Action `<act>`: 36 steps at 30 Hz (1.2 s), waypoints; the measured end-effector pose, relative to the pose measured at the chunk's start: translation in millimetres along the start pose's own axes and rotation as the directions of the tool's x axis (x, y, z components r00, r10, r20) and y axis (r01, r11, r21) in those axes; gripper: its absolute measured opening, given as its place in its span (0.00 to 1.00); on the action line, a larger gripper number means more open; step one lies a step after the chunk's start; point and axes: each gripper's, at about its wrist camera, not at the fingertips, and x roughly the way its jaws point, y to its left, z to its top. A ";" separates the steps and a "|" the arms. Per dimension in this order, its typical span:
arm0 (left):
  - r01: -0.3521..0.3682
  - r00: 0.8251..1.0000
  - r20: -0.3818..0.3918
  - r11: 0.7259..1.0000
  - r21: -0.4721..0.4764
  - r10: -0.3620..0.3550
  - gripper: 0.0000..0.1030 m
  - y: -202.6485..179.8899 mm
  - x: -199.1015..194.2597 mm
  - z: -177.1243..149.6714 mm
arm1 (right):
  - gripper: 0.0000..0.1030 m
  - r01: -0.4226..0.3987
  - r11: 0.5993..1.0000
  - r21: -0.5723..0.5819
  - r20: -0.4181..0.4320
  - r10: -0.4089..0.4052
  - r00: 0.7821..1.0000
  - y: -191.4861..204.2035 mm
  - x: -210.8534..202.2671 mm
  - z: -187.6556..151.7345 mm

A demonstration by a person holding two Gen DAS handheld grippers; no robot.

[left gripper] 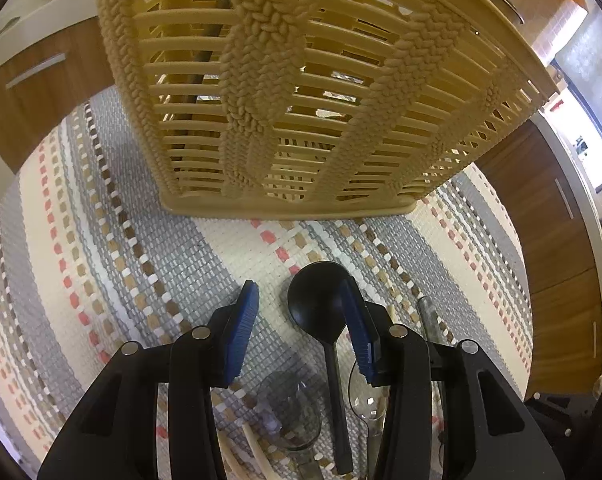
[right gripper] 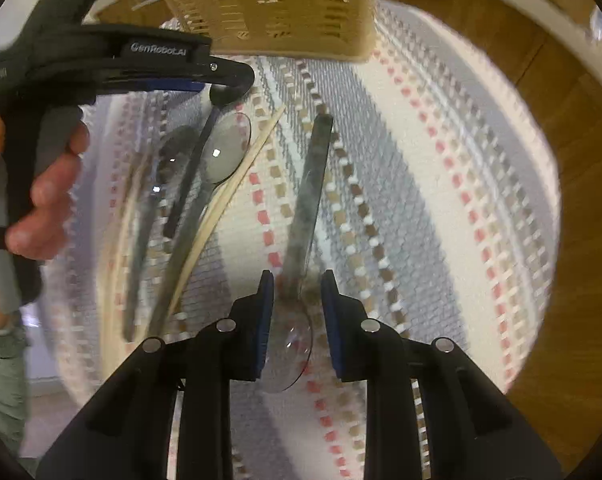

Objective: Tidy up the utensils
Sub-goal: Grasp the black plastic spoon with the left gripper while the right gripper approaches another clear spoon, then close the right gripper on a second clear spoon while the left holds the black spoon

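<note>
A beige slatted basket (left gripper: 381,92) (right gripper: 281,4) stands on a striped woven mat (left gripper: 101,240) (right gripper: 421,160). My left gripper (left gripper: 299,286) (right gripper: 237,80) is open just in front of it. The bowl of a black spoon (left gripper: 317,300) (right gripper: 189,160) lies between its blue pads, close to the right one. My right gripper (right gripper: 297,280) is open, tilted steeply down. The neck of a clear spoon with a grey handle (right gripper: 311,184) (left gripper: 429,320) lies between its pads, with gaps on both sides. Two more clear spoons (right gripper: 225,152) (left gripper: 367,396) and chopsticks (right gripper: 237,184) lie by the black spoon.
A brown wooden utensil (left gripper: 205,56) stands inside the basket. Wood-fronted cabinets with metal handles (left gripper: 37,72) (right gripper: 561,120) surround the mat. A person's hand (right gripper: 49,184) holds the left gripper's grip. The right wrist view is blurred.
</note>
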 end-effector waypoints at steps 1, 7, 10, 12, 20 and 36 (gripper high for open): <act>-0.005 1.000 -0.001 1.000 0.007 0.005 0.45 -1.3 0.2 0.3 | 0.20 0.024 1.000 -0.007 0.012 -0.024 1.000 -6.3 -2.5 -0.5; -0.086 0.996 0.015 0.995 0.051 0.085 0.48 -26.8 12.0 2.0 | 0.20 0.083 0.996 0.017 0.046 -0.083 0.995 -23.1 -10.8 -4.5; -0.123 0.992 0.025 0.990 0.063 0.121 0.49 -38.2 18.9 3.0 | 0.20 0.048 0.998 0.050 0.083 -0.052 0.995 -28.9 -19.8 -4.7; -0.145 0.989 0.032 0.987 0.071 0.143 0.47 -44.7 23.1 3.3 | 0.20 -0.003 0.998 0.059 0.086 -0.002 0.996 -30.8 -25.2 -5.2; -0.146 0.989 0.046 0.986 0.081 0.142 0.34 -46.2 25.5 4.0 | 0.26 -0.073 0.996 0.046 0.098 0.068 0.993 -10.4 -26.3 14.3; 0.074 0.995 0.075 0.996 -0.044 -0.070 0.34 26.1 -16.9 -12.3 | 0.52 -0.130 0.983 0.130 0.116 0.115 0.987 9.8 -8.1 62.5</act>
